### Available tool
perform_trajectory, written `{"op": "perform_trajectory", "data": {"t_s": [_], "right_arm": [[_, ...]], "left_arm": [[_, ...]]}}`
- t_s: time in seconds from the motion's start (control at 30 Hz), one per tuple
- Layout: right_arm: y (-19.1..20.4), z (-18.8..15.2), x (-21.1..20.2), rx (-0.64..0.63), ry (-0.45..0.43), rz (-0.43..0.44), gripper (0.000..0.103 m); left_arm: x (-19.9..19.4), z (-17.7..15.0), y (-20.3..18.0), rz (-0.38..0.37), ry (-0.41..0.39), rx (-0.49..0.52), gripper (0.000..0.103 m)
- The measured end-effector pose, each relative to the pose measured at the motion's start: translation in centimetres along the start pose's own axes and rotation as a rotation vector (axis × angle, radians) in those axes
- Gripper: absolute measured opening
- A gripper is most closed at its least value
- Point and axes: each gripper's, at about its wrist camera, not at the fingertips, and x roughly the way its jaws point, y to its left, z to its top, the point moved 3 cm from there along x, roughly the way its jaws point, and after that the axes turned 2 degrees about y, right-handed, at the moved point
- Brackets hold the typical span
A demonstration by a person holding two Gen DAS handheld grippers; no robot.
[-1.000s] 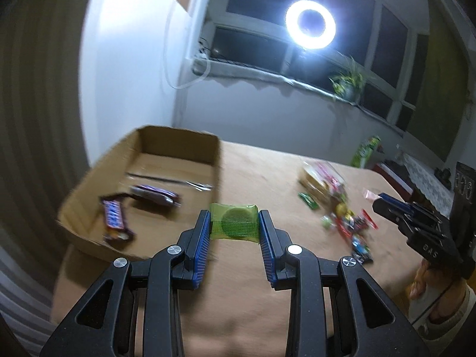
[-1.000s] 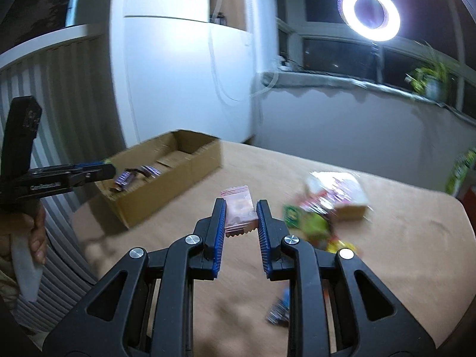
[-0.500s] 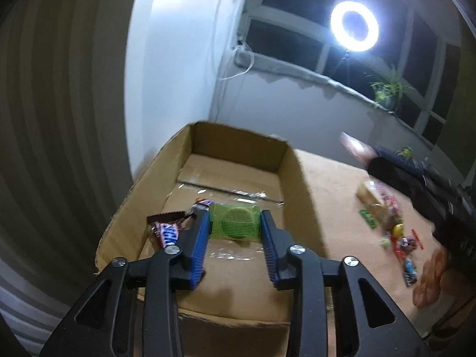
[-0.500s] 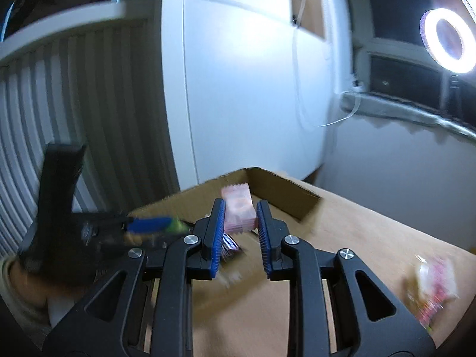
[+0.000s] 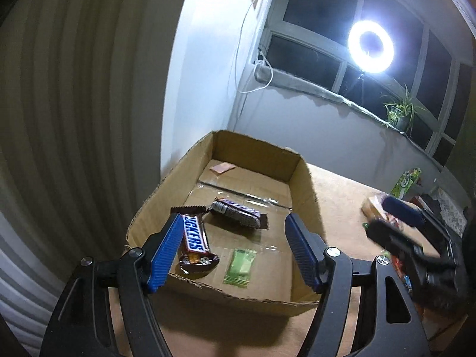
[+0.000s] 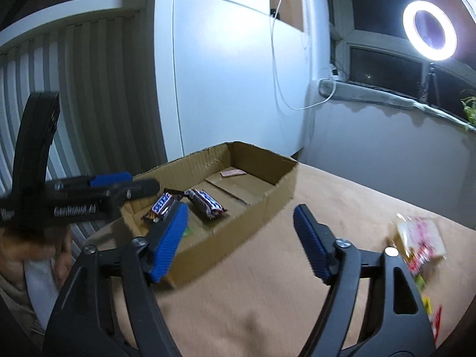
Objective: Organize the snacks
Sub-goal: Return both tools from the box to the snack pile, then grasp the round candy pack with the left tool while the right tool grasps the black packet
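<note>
The cardboard box (image 5: 300, 184) on the tan surface (image 6: 342, 208) holds four snacks: a Snickers bar (image 5: 194, 239) at the near left, a purple-wrapped bar (image 5: 238, 212) just behind it, a green packet (image 5: 241, 266) flat on the floor near the front wall, and a small pink packet (image 5: 221, 168) at the far end. The rest of the snack pile (image 6: 418, 245) lies loose on the surface, well apart from the box to its right.

The left gripper (image 5: 238, 251) hangs over the box's near end with its jaws spread wide and nothing between them; the green packet lies below and between them, untouched, while the Snickers bar sits just beside the left jaw. The right gripper (image 6: 241, 241) is over the surface beside the box's long wall, jaws likewise wide apart and empty; the box is ahead and to its left, the pile off to its right. The right wrist view is blurred, so fine detail there is uncertain.

Risks, as I judge them: the two grippers work close together near the box and could knock each other, or a lowered jaw could catch the thin cardboard wall and drag the light box across the surface. Reaching into the pile, the wide jaws may pinch several slippery wrappers together and scatter the others
</note>
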Motion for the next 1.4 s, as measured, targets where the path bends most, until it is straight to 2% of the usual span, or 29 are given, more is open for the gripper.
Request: {"op": "perform_trajectory", "data": {"t_s": [0.27,0.37,0.5,0.8,1.07,1.4], "right_arm": [[-0.9,-3.6,-3.4,0.025,0.029,-0.022,0.08],[-1.5,-4.7,-4.3,0.038,0.036,-0.033,0.08],[-2.4,-5.7,-5.6,0.055,0.036,-0.051,0.08],[-5.2,-7.2,-8.1,0.094,0.033,-0.104,0.08],[-7.7,-10.4,-10.3,0.144,0.068,-0.153,0.08],[-10.6,-13.6,-10.9,0.21,0.106,-0.193,0.08]], "left_arm": [[-1.8,-0.4,-3.1,-0.018,-0.004,0.052,0.073],[-2.4,-0.8,-4.6,-0.039,0.0,0.074,0.077],[-2.7,-1.7,-6.9,-0.063,0.015,0.116,0.077],[-2.3,-3.4,-11.6,-0.12,0.062,0.19,0.077],[-1.5,-5.1,-15.3,-0.162,0.111,0.243,0.077],[0.2,-7.1,-19.4,-0.212,0.187,0.302,0.077]]}}
